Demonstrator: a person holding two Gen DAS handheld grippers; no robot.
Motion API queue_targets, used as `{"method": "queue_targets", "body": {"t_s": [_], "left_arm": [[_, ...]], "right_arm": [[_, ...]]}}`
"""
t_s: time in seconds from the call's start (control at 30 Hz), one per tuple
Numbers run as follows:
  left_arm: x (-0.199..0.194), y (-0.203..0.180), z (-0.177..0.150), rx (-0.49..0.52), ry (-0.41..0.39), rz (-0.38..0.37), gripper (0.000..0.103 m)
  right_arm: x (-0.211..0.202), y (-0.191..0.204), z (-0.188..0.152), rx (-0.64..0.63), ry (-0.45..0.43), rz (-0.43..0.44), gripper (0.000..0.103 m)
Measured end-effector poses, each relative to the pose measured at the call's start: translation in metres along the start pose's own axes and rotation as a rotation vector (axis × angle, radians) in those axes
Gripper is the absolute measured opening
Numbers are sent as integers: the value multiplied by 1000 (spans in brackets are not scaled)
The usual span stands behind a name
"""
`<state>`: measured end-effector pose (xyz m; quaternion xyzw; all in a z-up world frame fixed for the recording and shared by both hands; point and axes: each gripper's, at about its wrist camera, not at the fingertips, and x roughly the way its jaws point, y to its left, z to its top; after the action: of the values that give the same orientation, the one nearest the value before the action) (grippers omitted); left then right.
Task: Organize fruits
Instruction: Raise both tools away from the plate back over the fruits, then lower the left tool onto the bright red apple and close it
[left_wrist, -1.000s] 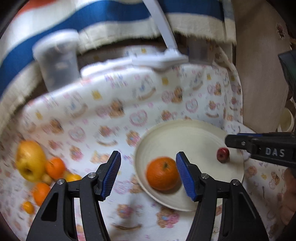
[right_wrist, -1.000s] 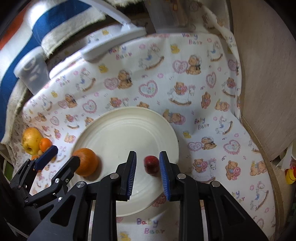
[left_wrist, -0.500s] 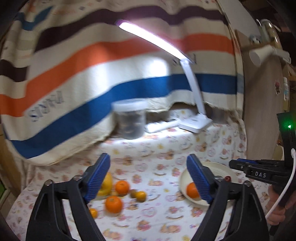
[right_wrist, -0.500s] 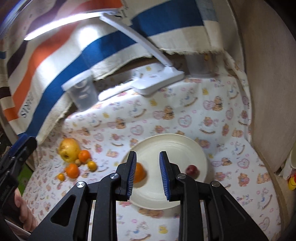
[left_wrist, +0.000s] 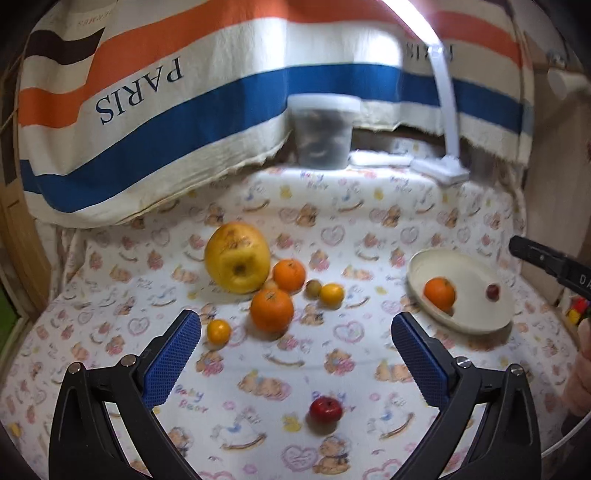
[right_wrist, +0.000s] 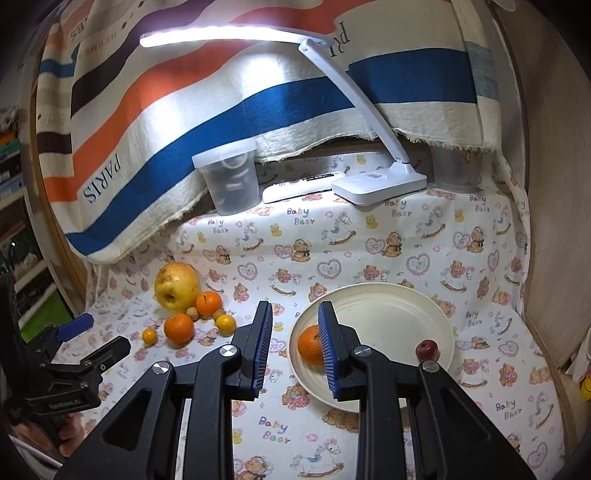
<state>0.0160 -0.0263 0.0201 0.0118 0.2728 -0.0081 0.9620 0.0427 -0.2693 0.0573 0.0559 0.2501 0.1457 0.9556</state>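
The table (right_wrist: 406, 236), under its bear-print cloth, carries a cream plate (right_wrist: 399, 306). On the plate sit one orange (right_wrist: 308, 345) and a small red fruit (right_wrist: 426, 349). Left of the plate lie a big yellow apple (right_wrist: 176, 286), two more oranges (left_wrist: 271, 309) and several tiny citrus; nearer than the plate lies a small red apple (left_wrist: 325, 409). The left tongs (left_wrist: 295, 363) are opening wide and empty; the right tongs (right_wrist: 295, 350) stand nearly shut, gripping nothing. The step looks like returning for another fruit: next, pick one left of the plate and close on it.
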Motion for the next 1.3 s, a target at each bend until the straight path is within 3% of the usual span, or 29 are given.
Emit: {"method": "queue_targets", "body": {"t_s": [0.07,0.1,0.27,0.53,0.67,0.73,0.8,0.93,1.07,1.23,1.3], "left_arm": [[3,-1,-3,-7,38,-7,100],[5,-1,-5,-20,68,-14,93],[32,-1,-14,-56,265,-85,76],[42,-12,-30,-47,390,-108,76],[49,-14,-34,-34,417,-105,76],[50,-16,-35,-24,421,-98,71],[53,-17,-36,-16,432,-103,59],[53,-19,-37,-5,429,-117,57],[55,-20,-37,-1,433,-114,42],[59,-20,-39,0,447,-121,38],[60,-20,-40,4,445,-113,29]], "right_arm": [[6,0,-3,4,18,-10,27],[10,-1,-5,5,24,-27,27],[21,1,-11,-24,43,-73,27],[31,7,-16,-63,60,-117,27],[34,9,-19,-74,72,-122,27],[36,10,-20,-79,78,-128,27],[37,10,-21,-82,80,-132,27],[38,10,-21,-84,82,-139,27],[38,10,-21,-82,85,-139,27],[38,7,-21,-70,86,-142,27],[37,7,-20,-66,83,-143,27]]}}
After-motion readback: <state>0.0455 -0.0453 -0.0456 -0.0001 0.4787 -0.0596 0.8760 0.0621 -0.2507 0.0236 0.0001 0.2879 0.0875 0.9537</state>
